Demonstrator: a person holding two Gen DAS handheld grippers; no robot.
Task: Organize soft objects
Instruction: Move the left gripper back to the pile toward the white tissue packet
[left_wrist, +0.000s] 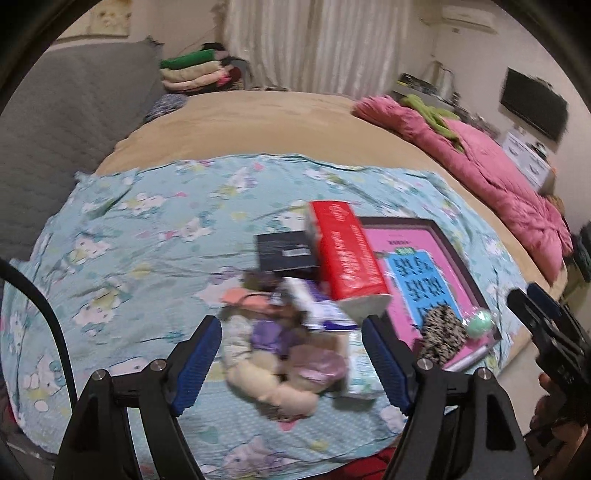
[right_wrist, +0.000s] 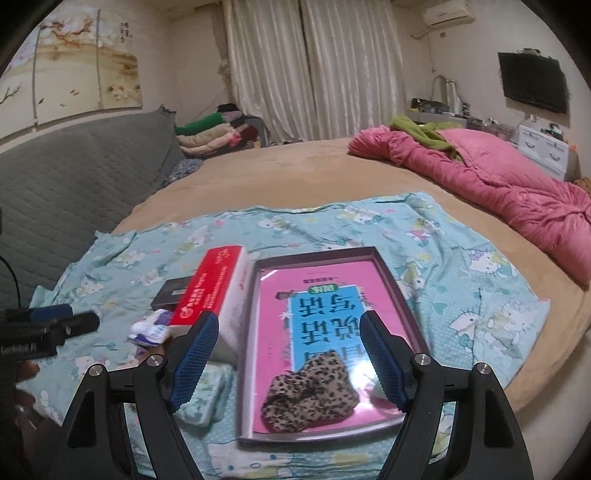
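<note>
left gripper (left_wrist: 291, 363): wide open, empty | right gripper (right_wrist: 290, 356): wide open, empty

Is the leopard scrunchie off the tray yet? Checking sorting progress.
No, the scrunchie lies in the tray, on the pink book.

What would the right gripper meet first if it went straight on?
Probably the leopard-print cloth lying on the pink book in the tray; its open fingers frame it, though depth is unclear.
</note>
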